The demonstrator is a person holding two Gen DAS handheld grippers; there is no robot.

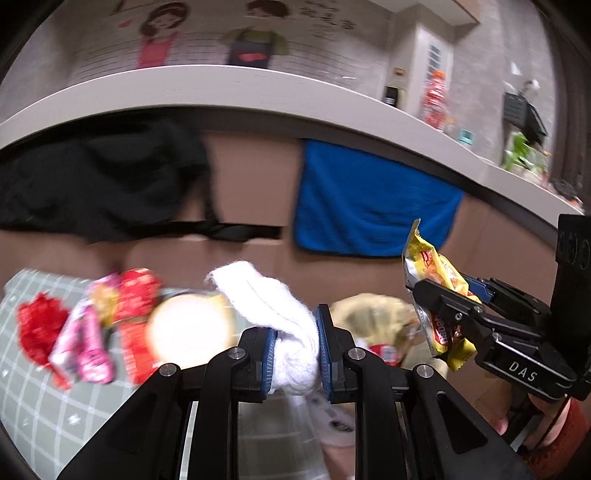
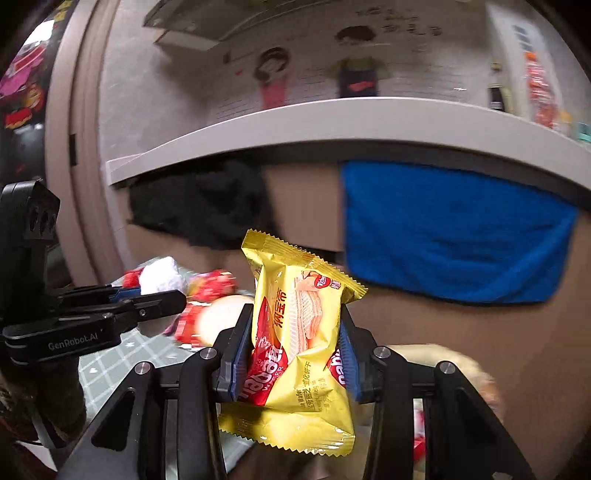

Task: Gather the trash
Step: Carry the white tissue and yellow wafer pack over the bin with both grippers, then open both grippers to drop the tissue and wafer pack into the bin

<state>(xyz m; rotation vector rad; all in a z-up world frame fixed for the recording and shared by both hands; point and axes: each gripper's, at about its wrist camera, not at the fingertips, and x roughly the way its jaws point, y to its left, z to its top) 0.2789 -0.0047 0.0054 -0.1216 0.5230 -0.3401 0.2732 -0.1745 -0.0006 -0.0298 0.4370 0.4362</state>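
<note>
Left wrist view. Left gripper [image 1: 295, 347]: blue-padded fingers [image 1: 269, 360] pinched on a crumpled white tissue wad [image 1: 275, 306], which bulges up and to the left above the pads. Beneath and to the left, a grey-green checked tablecloth [image 1: 33, 410] carries blurred litter: red wrappers [image 1: 136, 295], a pink wrapper [image 1: 88, 347], a pale round item [image 1: 184, 332] whose nature I cannot tell. Right of the fingers, a tan, blurred mass [image 1: 373, 314], unidentified. At far right, right gripper [image 1: 443, 295], marked DAS, clamped on a yellow wafer packet [image 1: 439, 280] held up off the cloth, one sealed end pointing upward. Behind: brown panelling [image 1: 251, 177], a blue towel [image 1: 369, 199] and black cloth [image 1: 99, 177] hanging below a long pale ledge [image 1: 221, 81]. Above the ledge, a wall with cartoon figures [image 1: 207, 29]; green plant [image 1: 521, 151] at the ledge's far right end.

Right wrist view. Right gripper [image 2: 295, 350]: fingers [image 2: 236, 363] narrowed onto the yellow wafer packet [image 2: 299, 332], gripping its middle, packet upright, red lettering facing the camera. Left gripper [image 2: 155, 295] at left, side-on, labelled GenRobot.AI, tissue wad [image 2: 162, 277] at its tip above the checked tablecloth [image 2: 122, 362]. Blue towel [image 2: 454, 229] right of centre, black cloth [image 2: 203, 199] left of it, pale ledge [image 2: 332, 122] overhead, cartoon figures [image 2: 317, 70] above.
</note>
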